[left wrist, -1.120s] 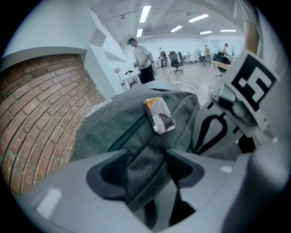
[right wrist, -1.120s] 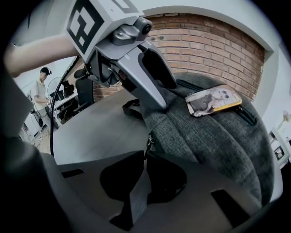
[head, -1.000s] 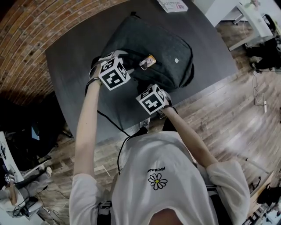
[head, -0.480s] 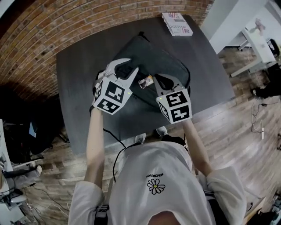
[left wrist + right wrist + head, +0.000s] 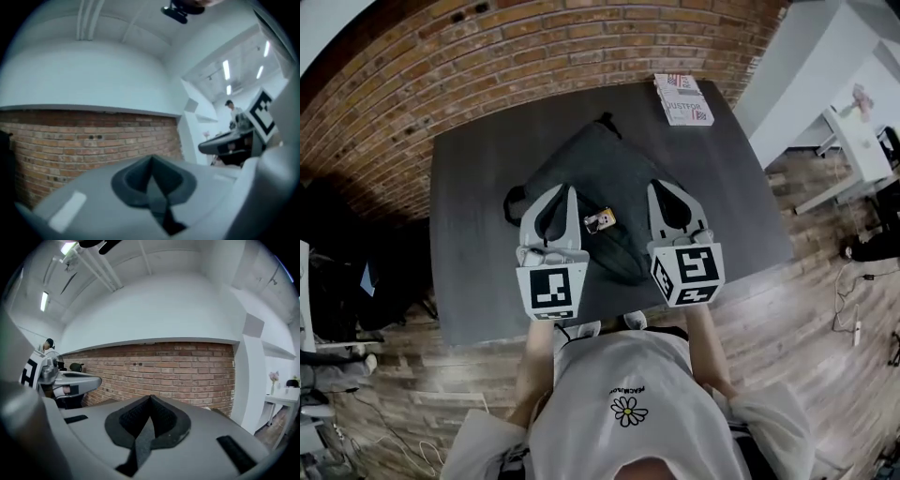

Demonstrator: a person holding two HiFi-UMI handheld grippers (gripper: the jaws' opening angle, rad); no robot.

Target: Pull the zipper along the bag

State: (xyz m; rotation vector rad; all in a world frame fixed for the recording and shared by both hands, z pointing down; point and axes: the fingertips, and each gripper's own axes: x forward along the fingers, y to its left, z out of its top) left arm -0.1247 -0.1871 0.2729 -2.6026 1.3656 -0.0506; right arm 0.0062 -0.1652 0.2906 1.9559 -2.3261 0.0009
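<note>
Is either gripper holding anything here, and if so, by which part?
Nothing is held. The left gripper and the right gripper are both shut with nothing between their jaws, above the bag.

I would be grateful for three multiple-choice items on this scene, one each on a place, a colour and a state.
1. Where on the table does the booklet lie?
A. far right corner
B. near left corner
C. centre

2. What colour is the bag?
A. red
B. dark grey
C. white

3. How do the left claw and right claw stand?
A. both wide open
B. both shut on the bag
C. both shut and empty

Answers:
1 A: in the head view it sits at the table's top right corner.
2 B: its fabric is dark grey, close to the table's shade.
3 C: each gripper view shows the jaws together with nothing between them.
</note>
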